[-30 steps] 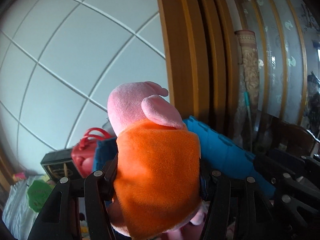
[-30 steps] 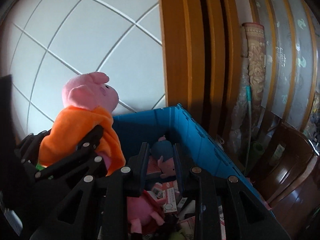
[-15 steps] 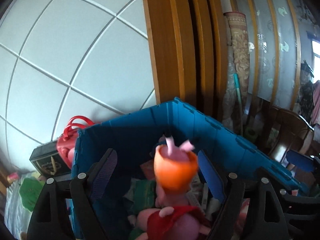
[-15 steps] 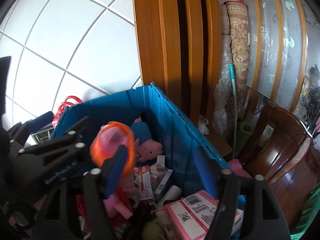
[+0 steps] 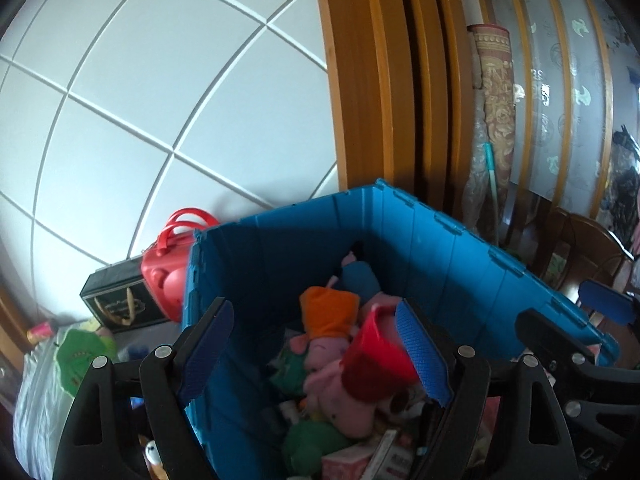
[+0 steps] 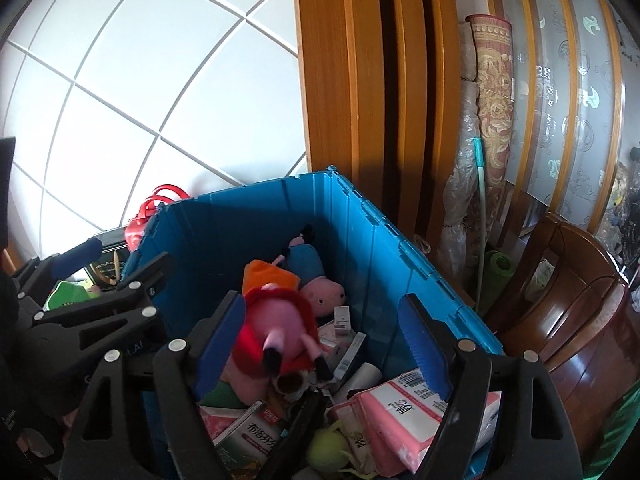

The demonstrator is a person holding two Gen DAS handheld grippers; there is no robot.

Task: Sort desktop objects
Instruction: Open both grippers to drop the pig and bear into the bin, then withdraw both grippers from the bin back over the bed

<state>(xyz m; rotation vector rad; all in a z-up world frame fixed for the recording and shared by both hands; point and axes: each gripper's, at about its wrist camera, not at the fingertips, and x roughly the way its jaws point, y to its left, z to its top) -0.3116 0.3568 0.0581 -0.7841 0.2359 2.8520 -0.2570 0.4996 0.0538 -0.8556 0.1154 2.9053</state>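
A blue crate [image 5: 460, 264] [image 6: 360, 240] stands below both grippers, packed with toys and boxes. An orange-dressed plush pig [image 5: 330, 312] [image 6: 268, 276] lies inside on the pile. A blurred red-dressed plush pig [image 5: 372, 364] [image 6: 280, 320] sits beside it, and a blue-dressed pig [image 6: 308, 264] lies behind. My left gripper [image 5: 316, 340] hangs open over the crate's near left corner, its pads touching nothing. My right gripper [image 6: 322, 332] is open too, above the red-dressed pig but apart from it. Each gripper shows at the edge of the other's view.
Pink cartons [image 6: 412, 412], small boxes and a yellow-green ball [image 6: 328, 448] fill the crate's near side. A red handbag [image 5: 168, 264], black box [image 5: 116, 304] and green toy [image 5: 80, 352] sit left of it. A wooden chair [image 6: 568, 300] and rolled mat [image 6: 492, 92] stand right.
My left gripper opened and the orange-dressed pig dropped into the crate. My right gripper went from shut to open, and the red-dressed pig now lies on the pile. Both views tilted down.
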